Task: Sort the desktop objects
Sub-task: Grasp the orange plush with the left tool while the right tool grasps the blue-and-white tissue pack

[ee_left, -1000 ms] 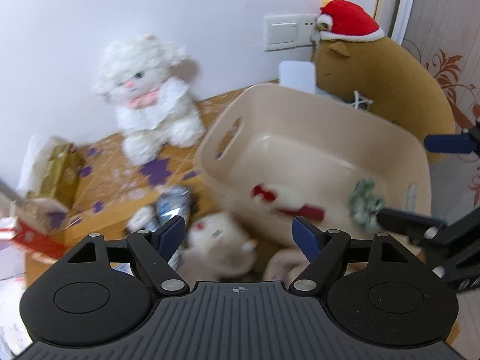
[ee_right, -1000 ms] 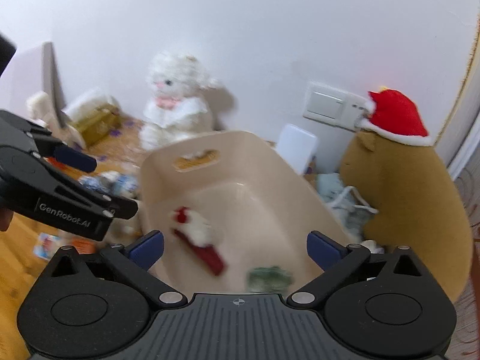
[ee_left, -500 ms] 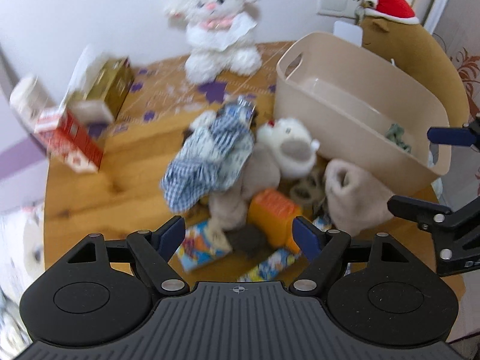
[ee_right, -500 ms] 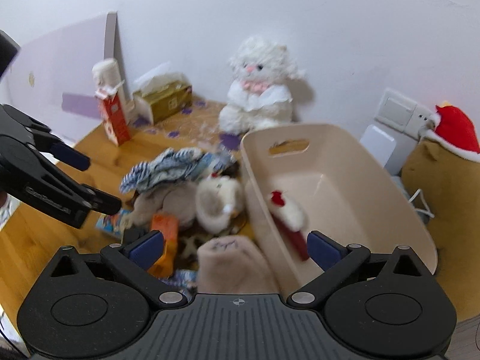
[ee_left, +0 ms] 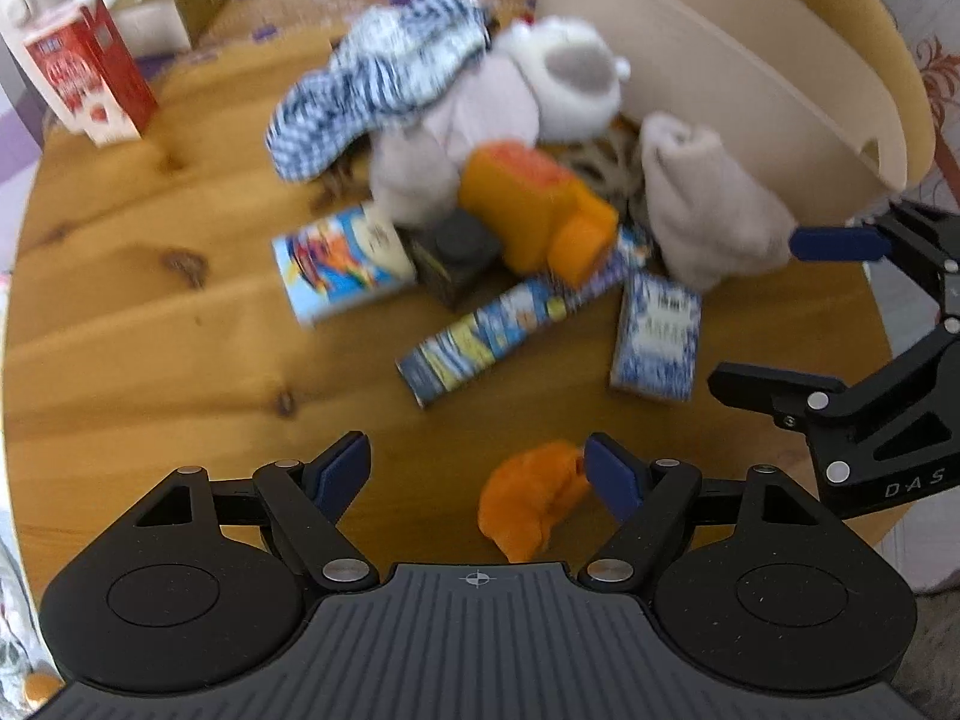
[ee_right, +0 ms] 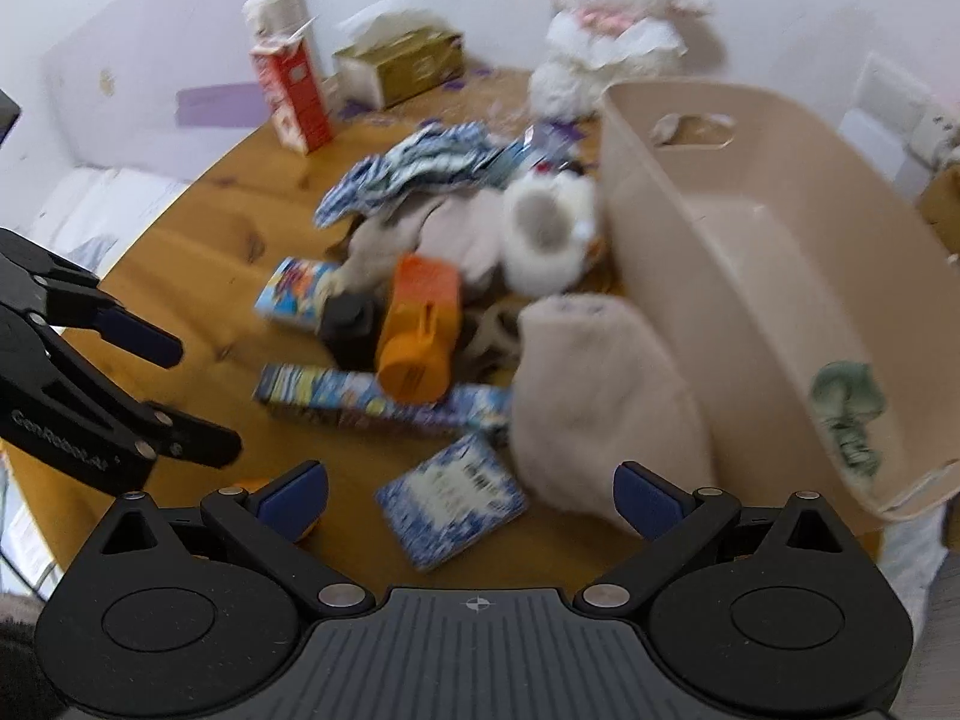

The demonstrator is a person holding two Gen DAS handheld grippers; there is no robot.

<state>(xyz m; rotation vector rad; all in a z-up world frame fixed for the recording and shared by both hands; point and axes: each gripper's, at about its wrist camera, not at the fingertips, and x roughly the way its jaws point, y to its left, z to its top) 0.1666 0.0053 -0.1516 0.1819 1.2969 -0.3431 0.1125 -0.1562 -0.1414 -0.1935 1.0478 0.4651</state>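
Both tools now hang lower over the pile than 0.5 s ago, each spread and empty.

My left tool (ee_left: 477, 468) has pulled back toward the desk's (ee_left: 150, 324) near edge, bringing an orange cloth (ee_left: 531, 501) between its fingers, untouched. My right tool (ee_right: 471, 495) hovers above a blue patterned box (ee_right: 450, 495), beside the beige sock (ee_right: 600, 408) leaning on the basket (ee_right: 660, 192). The blurred heap holds an orange bottle (ee_left: 528, 210), checked cloth (ee_left: 384, 78), 2 more boxes. A green item (ee_right: 846, 408) lies in the basket.

You have one bin (ee_right: 750, 252), one orange bottle (ee_right: 420, 330), one red carton (ee_right: 294, 96), one white plush cat (ee_right: 606, 30).
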